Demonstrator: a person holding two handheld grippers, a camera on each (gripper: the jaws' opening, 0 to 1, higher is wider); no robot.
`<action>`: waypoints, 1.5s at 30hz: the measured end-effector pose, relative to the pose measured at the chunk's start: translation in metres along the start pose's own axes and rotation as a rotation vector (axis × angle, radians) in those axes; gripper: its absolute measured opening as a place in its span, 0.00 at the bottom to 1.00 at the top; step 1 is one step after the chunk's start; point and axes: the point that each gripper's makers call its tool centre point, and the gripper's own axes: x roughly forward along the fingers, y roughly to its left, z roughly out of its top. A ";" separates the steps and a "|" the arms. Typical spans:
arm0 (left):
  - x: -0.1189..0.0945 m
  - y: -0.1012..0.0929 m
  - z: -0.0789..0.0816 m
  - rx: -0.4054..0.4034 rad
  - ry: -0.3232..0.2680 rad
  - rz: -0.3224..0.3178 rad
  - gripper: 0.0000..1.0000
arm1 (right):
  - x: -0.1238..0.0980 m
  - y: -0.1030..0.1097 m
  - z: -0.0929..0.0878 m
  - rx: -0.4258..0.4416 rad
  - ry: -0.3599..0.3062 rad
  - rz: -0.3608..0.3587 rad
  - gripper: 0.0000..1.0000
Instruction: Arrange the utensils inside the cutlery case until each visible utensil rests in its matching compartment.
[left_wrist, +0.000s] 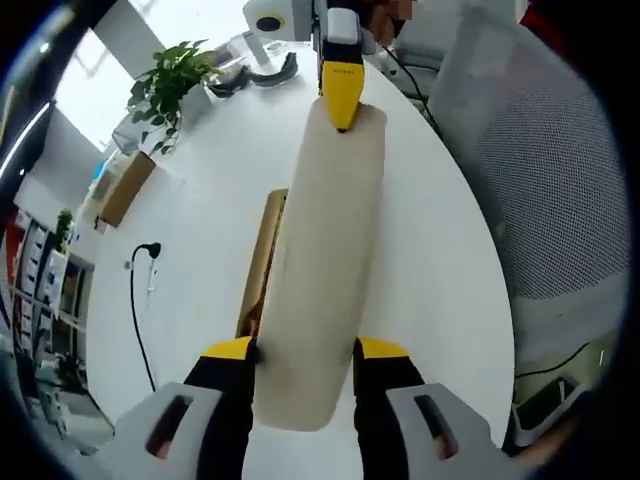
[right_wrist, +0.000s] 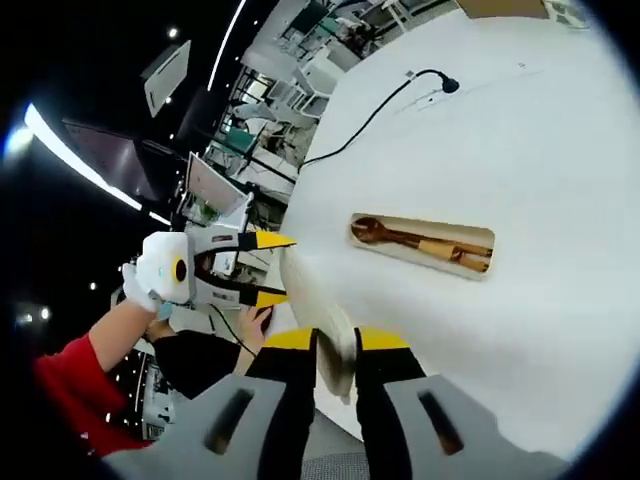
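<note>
Both sets of jaws pinch the lid (left_wrist: 325, 270), the left gripper (left_wrist: 305, 350) at one end, the right gripper (right_wrist: 335, 340) at the other. It looks stiff, light and smooth, so end grips suit it. Beyond, the open case (right_wrist: 425, 245) with wooden utensils (right_wrist: 415, 240) lies on the white table (right_wrist: 540, 130).

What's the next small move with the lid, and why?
Probably carry the lid sideways and set it on the bare table. Both grippers, left and right, are shut on its ends, so it hangs above the table, while the open case beside it shows wooden utensils that need sorting.
</note>
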 end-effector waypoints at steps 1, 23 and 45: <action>0.001 0.004 0.002 -0.008 -0.006 0.002 0.39 | 0.000 -0.004 0.005 -0.026 -0.014 -0.020 0.14; 0.050 0.039 -0.002 0.051 0.113 -0.048 0.39 | 0.022 -0.051 0.020 -0.069 0.066 -0.108 0.20; 0.075 0.049 -0.015 0.009 0.184 -0.208 0.38 | 0.040 -0.070 0.057 0.365 0.051 0.123 0.07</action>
